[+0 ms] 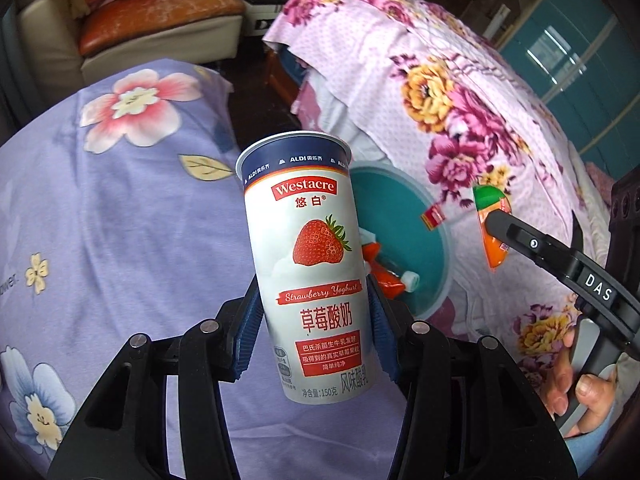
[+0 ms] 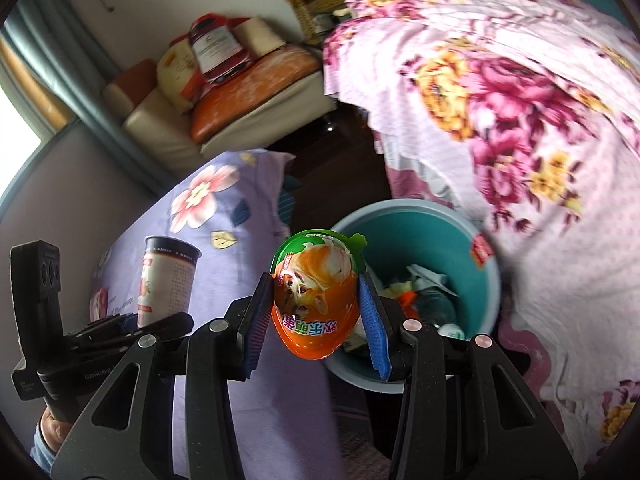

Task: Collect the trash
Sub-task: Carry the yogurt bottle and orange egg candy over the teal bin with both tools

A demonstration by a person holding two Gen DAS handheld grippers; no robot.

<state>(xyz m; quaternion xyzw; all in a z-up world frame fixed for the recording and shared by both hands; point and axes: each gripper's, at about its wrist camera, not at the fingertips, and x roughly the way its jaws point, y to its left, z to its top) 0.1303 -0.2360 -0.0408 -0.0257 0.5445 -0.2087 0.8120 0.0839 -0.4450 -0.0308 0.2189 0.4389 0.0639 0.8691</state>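
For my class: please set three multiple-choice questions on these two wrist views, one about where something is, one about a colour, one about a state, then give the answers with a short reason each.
1. Where is the teal bin?
A. On the armchair
B. Low between the lilac cover and the pink floral cover
C. On top of the pink floral cover

2. What colour is the lower half of the egg-shaped package?
A. Orange
B. Blue
C. Black

3. What is the state of the left gripper?
A. Open and empty
B. Shut on a spoon
C. Shut on the yoghurt cup

Answers:
1 B: the right wrist view shows it set down between the two covers.
2 A: orange below, green above.
3 C: the blue pads of its jaws press both sides of the cup.
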